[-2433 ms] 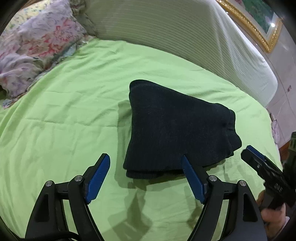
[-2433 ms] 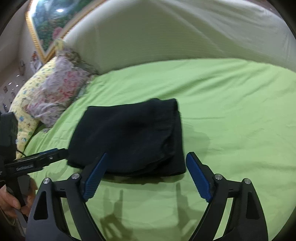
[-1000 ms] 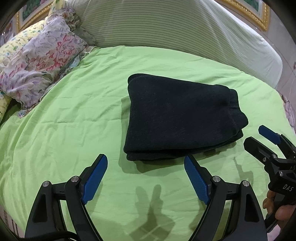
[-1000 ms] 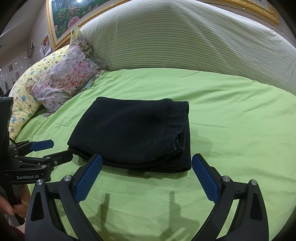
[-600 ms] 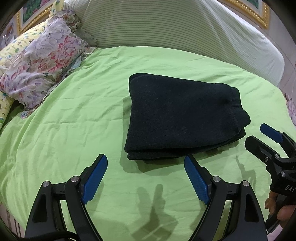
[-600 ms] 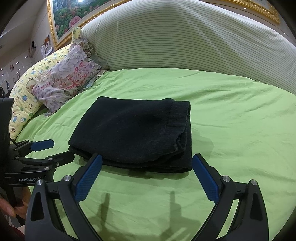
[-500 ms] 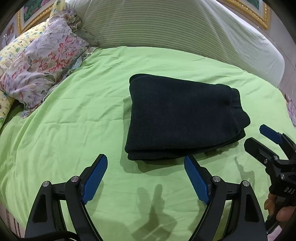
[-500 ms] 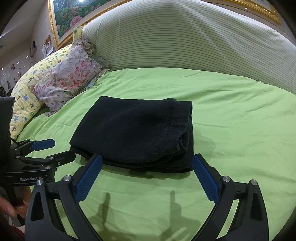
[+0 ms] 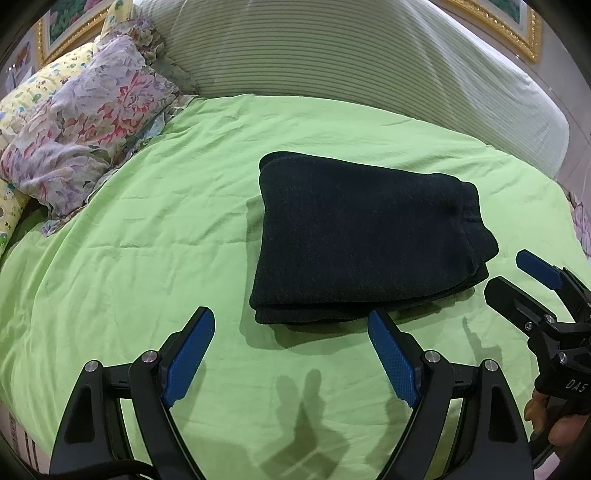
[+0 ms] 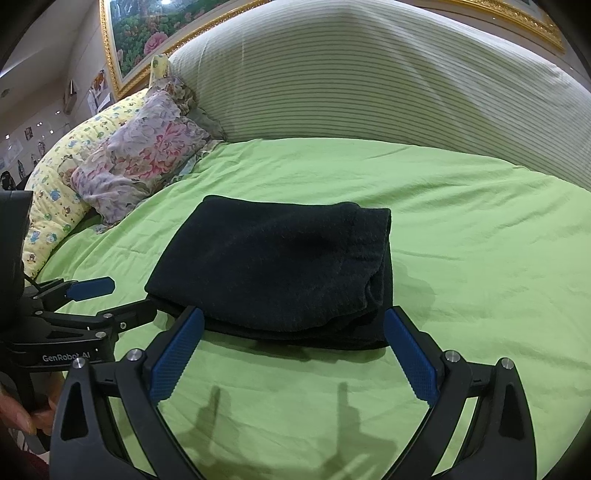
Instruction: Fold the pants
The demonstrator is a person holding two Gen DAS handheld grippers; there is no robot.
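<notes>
**Dark pants lie folded on the green bed, both grippers wide apart**

At the left edge of the right wrist view, the body of the left gripper (image 10: 110, 295) runs out of the picture, and only part of the hand (image 10: 18, 413) holding it shows. A yellow pillow (image 10: 55, 184) is half hidden behind a flowery pillow (image 9: 85, 129). Picture frames (image 10: 147, 33) at the top are cut off, so what they show is hard to make out.

The pants (image 9: 362, 240) are a dark, thick bundle, folded into a flat stack on the green sheet (image 9: 147, 240). The layers show along the near edge and the right side, but how many there are cannot be told.

In the left wrist view the left gripper (image 9: 291, 325) has its fingers far apart and holds nothing. The pants lie at about 1 o'clock from it, just beyond the fingertips, not touching.

The right gripper (image 10: 293, 321) also has its fingers far apart and empty. The pants sit at 12 o'clock, with the near edge right between the fingertips. In the left wrist view it (image 9: 513, 273) is at 3 o'clock, near the right side of the pants, partly cut off by the edge.

A striped headboard (image 10: 369, 81) stands behind the bed.
</notes>
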